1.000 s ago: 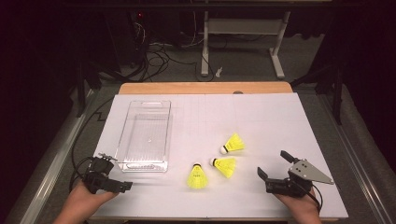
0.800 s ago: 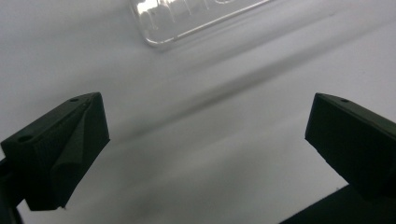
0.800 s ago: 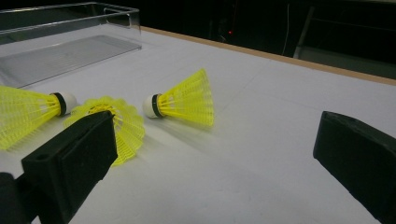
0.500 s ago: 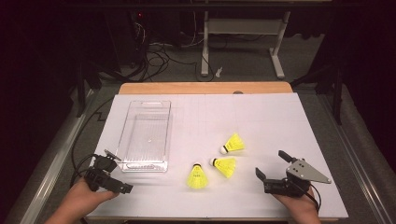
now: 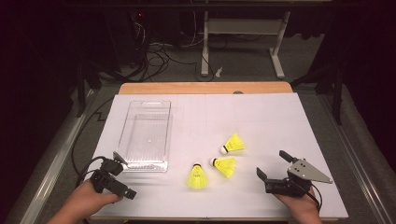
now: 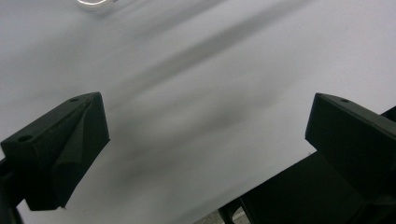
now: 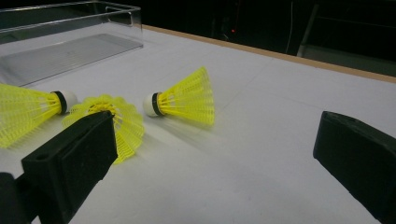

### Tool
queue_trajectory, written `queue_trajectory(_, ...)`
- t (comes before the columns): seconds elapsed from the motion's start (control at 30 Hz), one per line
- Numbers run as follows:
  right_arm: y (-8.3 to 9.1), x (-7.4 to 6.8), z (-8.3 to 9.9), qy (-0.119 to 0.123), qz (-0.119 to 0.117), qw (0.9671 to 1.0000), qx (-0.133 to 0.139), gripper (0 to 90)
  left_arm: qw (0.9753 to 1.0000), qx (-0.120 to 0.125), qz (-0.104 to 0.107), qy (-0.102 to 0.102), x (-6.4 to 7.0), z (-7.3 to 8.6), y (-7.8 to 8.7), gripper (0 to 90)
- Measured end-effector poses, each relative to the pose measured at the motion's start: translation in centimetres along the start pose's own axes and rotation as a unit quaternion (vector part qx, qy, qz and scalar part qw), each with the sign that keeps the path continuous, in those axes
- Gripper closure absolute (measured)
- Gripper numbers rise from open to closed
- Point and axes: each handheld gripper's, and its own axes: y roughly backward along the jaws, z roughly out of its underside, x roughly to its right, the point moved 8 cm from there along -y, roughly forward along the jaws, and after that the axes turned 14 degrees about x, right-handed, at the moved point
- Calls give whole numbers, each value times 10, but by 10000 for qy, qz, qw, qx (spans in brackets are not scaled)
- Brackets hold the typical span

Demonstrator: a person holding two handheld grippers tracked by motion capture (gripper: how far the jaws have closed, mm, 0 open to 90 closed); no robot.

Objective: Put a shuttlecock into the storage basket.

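Three yellow shuttlecocks lie on the white table cover: one point(image 5: 233, 143) point(image 7: 184, 100) farthest back, one point(image 5: 225, 165) point(image 7: 116, 119) in the middle, one point(image 5: 196, 176) point(image 7: 28, 109) nearest the front edge. My right gripper point(image 5: 273, 164) point(image 7: 215, 135) stands open just right of them, pointed at them, with nothing between its jaws. A clear plastic tray point(image 5: 144, 133) point(image 7: 70, 42) lies at the left. My left gripper point(image 5: 124, 176) point(image 6: 205, 121) is open at the tray's near left corner, over bare white cover, and holds nothing.
The white cover point(image 5: 261, 116) spans the wooden table point(image 5: 205, 87), whose front edge runs right under both hands. Dark floor with cables and a desk frame point(image 5: 243, 42) lies beyond the far edge.
My left gripper has shifted a little to the right, toward the tray's near corner. The right gripper and the shuttlecocks have stayed put.
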Motion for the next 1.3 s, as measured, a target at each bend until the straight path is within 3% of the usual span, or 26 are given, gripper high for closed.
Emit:
queue_trajectory(0.5, 0, 0, 0, -7, -14, 10000, 7, 2, 9997, -83, 126, -207, 18, -3, -5, 7)
queue_trajectory(1.3, 0, -1, -1, -9, -40, 10000, 12, 2, 9975, -170, 352, -596, 57, -12, -11, 7)
